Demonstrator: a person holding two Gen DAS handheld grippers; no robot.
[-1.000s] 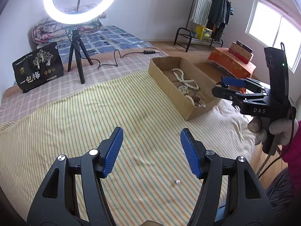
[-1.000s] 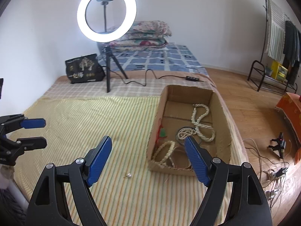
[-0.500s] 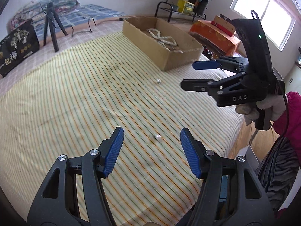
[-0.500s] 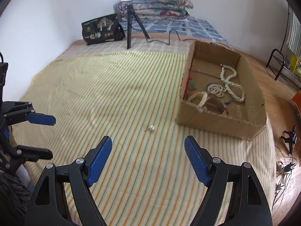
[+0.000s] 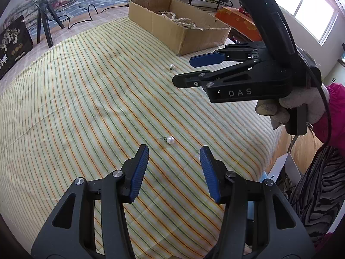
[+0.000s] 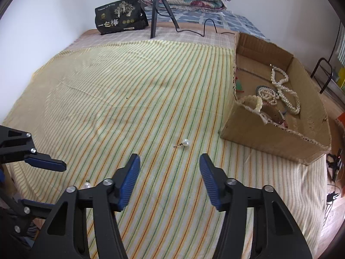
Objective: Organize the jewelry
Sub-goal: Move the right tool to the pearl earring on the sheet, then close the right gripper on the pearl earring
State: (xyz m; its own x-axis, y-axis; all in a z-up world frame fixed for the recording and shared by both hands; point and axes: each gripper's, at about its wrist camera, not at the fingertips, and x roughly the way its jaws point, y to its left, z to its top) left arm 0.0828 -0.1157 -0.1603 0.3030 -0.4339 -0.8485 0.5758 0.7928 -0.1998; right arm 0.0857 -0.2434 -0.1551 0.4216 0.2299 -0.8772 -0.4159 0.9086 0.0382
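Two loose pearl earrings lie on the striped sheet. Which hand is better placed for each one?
Each has its own: the left gripper faces the near earring, the right gripper faces the one nearer the box. Both are open.

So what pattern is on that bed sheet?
The sheet is pale yellow with thin green and orange stripes, clearest in the right wrist view.

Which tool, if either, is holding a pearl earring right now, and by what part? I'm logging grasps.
Neither. The left tool and right tool are open and empty; both pearl earrings lie loose on the striped sheet.
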